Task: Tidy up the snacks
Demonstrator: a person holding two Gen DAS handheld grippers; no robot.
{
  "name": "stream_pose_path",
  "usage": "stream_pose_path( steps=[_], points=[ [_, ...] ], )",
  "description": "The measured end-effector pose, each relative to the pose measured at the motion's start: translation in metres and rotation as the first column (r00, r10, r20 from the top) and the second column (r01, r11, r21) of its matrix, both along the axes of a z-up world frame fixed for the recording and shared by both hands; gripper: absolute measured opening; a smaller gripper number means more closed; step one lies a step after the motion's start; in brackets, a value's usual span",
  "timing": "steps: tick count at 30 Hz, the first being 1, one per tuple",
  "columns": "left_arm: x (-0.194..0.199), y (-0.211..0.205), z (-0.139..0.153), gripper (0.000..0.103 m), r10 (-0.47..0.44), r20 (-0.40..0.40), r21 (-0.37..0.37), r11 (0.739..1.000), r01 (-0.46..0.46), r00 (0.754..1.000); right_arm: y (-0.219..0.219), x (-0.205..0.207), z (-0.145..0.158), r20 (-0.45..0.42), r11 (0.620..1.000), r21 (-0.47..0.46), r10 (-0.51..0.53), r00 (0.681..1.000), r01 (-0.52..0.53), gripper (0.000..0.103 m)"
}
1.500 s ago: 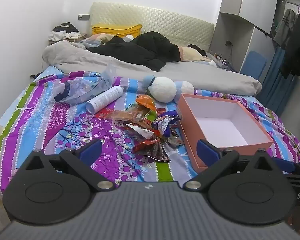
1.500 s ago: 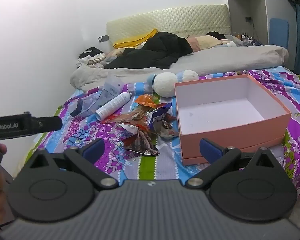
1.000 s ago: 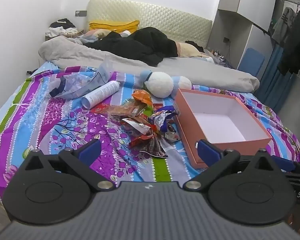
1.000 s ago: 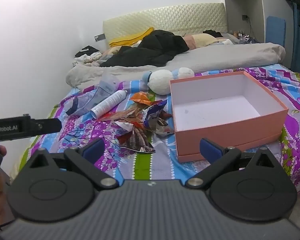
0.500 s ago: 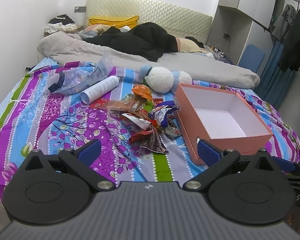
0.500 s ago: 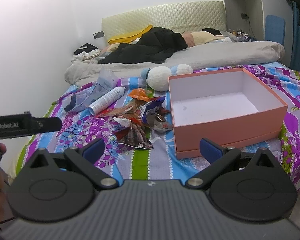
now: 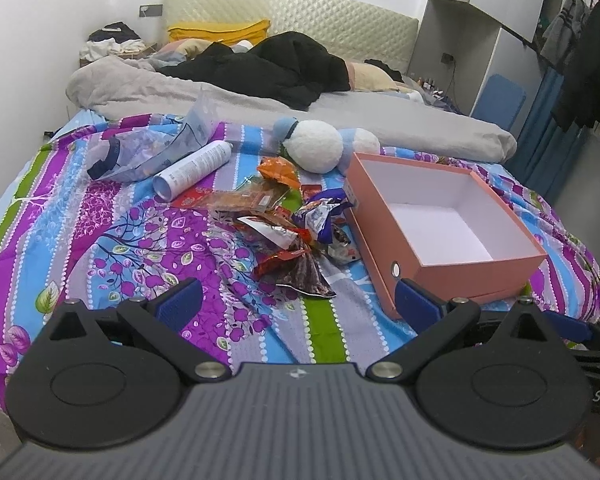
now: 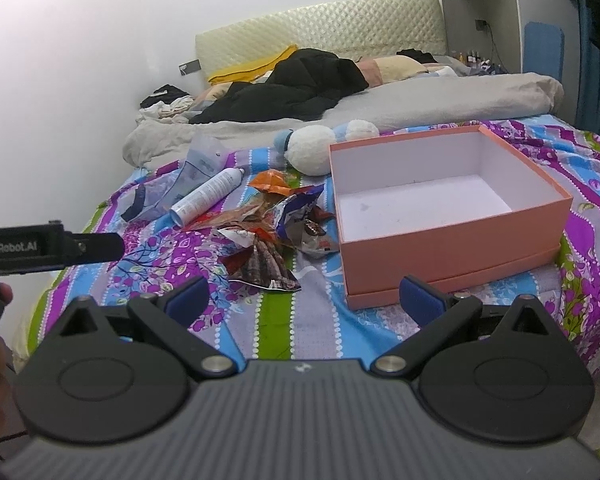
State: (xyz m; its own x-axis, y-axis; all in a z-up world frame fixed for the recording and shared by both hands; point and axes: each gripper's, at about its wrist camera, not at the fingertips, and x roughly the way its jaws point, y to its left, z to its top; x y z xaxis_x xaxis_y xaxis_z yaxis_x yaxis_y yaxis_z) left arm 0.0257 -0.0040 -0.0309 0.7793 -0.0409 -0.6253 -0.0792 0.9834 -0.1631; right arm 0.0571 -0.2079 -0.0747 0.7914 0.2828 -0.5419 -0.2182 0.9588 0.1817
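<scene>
A heap of crinkled snack packets (image 7: 288, 236) lies on the colourful bedspread, left of an open, empty salmon-pink box (image 7: 452, 256). The heap (image 8: 276, 236) and the box (image 8: 452, 252) also show in the right wrist view. My left gripper (image 7: 298, 304) is open and empty, hovering over the bed's near edge, short of the heap. My right gripper (image 8: 304, 298) is open and empty, near the box's front left corner. The left gripper's body (image 8: 48, 246) juts in at the left of the right wrist view.
A white spray can (image 7: 192, 170) and a clear plastic bag (image 7: 148, 152) lie left of the heap. A white and blue plush toy (image 7: 320, 150) sits behind it. A grey blanket (image 7: 380, 120) and black clothes (image 7: 276, 68) cover the far bed.
Both grippers have moved slightly forward and lower toward the bed. The heap and box look a little nearer. Both stay open; nothing on the bed has moved.
</scene>
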Motion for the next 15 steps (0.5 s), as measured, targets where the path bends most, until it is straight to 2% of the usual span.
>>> stream_pose_path(
  steps=[15],
  points=[
    [0.0016,-0.0011,-0.0049,0.103,-0.004,-0.012,-0.003,1.000,0.004,1.000,0.0003,0.0030,-0.0035,-0.008,1.000,-0.003,0.001,1.000,-0.001,0.103]
  ],
)
